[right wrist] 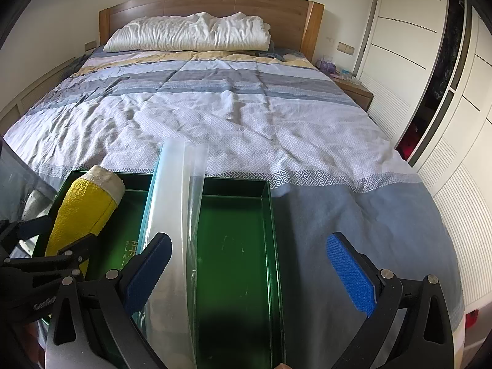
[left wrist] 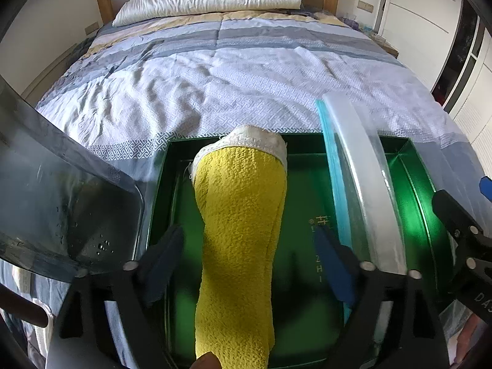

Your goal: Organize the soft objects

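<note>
A rolled yellow towel (left wrist: 240, 230) with a white end lies lengthwise in the left part of an open green box (left wrist: 399, 146) on the bed, its far end leaning on the box's back wall. My left gripper (left wrist: 247, 230) stands open astride the roll, and both blue pads are clear of it. A folded clear plastic bag (left wrist: 356, 169) with a teal edge stands upright across the middle of the box. In the right wrist view the towel (right wrist: 83, 209) and the box (right wrist: 264, 215) show again. My right gripper (right wrist: 249, 240) hangs open over the box's bare right half, its left finger beside the bag (right wrist: 172, 215).
The box sits at the foot of a bed with a striped grey-blue quilt (right wrist: 246, 107) and a white pillow (right wrist: 190, 33) by a wooden headboard. A grey translucent lid (left wrist: 61, 203) stands left of the box. A wardrobe (right wrist: 430, 92) and nightstand (right wrist: 353, 90) are to the right.
</note>
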The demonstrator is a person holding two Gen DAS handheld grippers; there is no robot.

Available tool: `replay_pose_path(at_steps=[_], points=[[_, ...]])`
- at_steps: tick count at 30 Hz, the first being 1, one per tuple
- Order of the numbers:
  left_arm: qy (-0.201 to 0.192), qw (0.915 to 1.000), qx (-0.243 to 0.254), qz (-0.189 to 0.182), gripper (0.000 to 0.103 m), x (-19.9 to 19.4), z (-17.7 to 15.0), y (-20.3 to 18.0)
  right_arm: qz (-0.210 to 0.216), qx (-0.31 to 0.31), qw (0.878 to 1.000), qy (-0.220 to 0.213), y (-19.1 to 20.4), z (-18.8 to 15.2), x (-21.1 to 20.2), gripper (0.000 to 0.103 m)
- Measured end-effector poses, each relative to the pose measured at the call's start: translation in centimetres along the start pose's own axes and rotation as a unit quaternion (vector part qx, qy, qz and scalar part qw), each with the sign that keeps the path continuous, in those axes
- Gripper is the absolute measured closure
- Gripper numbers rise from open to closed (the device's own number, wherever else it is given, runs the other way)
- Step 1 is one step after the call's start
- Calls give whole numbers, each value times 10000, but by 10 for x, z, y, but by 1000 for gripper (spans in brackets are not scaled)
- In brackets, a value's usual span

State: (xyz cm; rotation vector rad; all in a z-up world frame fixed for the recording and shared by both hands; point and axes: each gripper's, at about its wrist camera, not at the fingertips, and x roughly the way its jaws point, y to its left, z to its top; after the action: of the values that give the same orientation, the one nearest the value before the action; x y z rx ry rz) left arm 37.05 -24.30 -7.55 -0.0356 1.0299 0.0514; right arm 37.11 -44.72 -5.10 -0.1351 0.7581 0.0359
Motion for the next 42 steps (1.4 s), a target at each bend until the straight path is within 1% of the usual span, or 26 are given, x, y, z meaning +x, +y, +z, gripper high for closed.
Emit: replay_pose_path(at_steps=[11,20,28,32,38,42], points=[[-113,9999,107,-23,16,-13,-2,-6,-147,-14,9998,-93,2,2,-11,0],[-155,9997,167,-132,16,-34,-9,-13,-386,106,9990,-191,-7,0,-35,0],[-254,9988,257,-320,16,-75,-24,-19,-568,170,9980,-220,-15,-11,-73,0],[-342,9981,337,-382,16,-100,-35,-18,-658,184,9975,-196,-18,-23,-96,0],[-511,9971,401,-388,16,-140,-53,-2,-707,325,9968,-183,-20,-45,-133,0],[-668,9963,456,-273,16,-166,-67,17,-601,356,9974,-196,-12,-64,-161,0]])
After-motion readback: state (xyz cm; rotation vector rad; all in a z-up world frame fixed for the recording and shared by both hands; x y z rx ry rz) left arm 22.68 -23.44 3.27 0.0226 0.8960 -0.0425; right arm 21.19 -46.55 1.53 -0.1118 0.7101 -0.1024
